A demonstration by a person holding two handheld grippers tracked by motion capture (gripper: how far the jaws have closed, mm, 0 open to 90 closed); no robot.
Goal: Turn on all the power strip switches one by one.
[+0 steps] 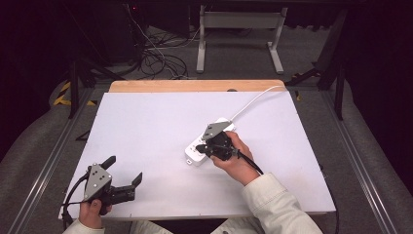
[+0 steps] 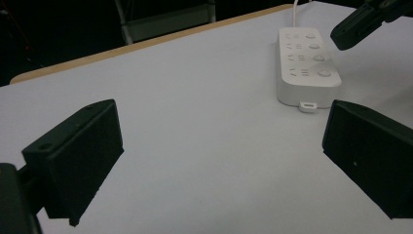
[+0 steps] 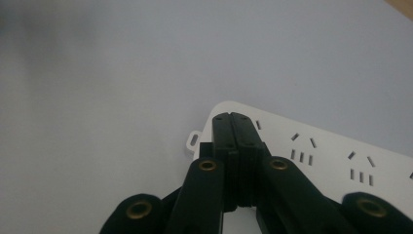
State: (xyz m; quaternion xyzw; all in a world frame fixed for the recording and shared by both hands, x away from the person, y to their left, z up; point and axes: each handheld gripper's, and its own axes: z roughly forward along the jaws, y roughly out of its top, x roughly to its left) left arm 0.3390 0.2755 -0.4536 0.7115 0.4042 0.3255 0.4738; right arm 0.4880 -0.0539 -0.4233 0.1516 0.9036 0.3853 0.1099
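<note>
High view: a white rectangular plastic power strip [image 1: 202, 146] lies diagonally right of centre on the white sheet covering the desk [image 1: 146, 122], well clear of every edge. Its white cord [image 1: 255, 100] runs from the far end toward the far right corner, crossing the bare wooden strip [image 1: 195, 86] along the far edge. The right tool [image 1: 198, 147], jaws pressed together with nothing between them, sits over the strip's near end; from the right gripper view its closed tip [image 3: 232, 119] lies above the rounded end, beside a small mounting tab [image 3: 194, 140], and whether it touches the surface cannot be told. The left tool [image 1: 124, 169], jaws wide apart and empty, rests near the near left corner of the desk, well apart from the strip. Open white surface spans the whole left half and the far centre; a narrower band of free sheet lies between strip and right edge.
</note>
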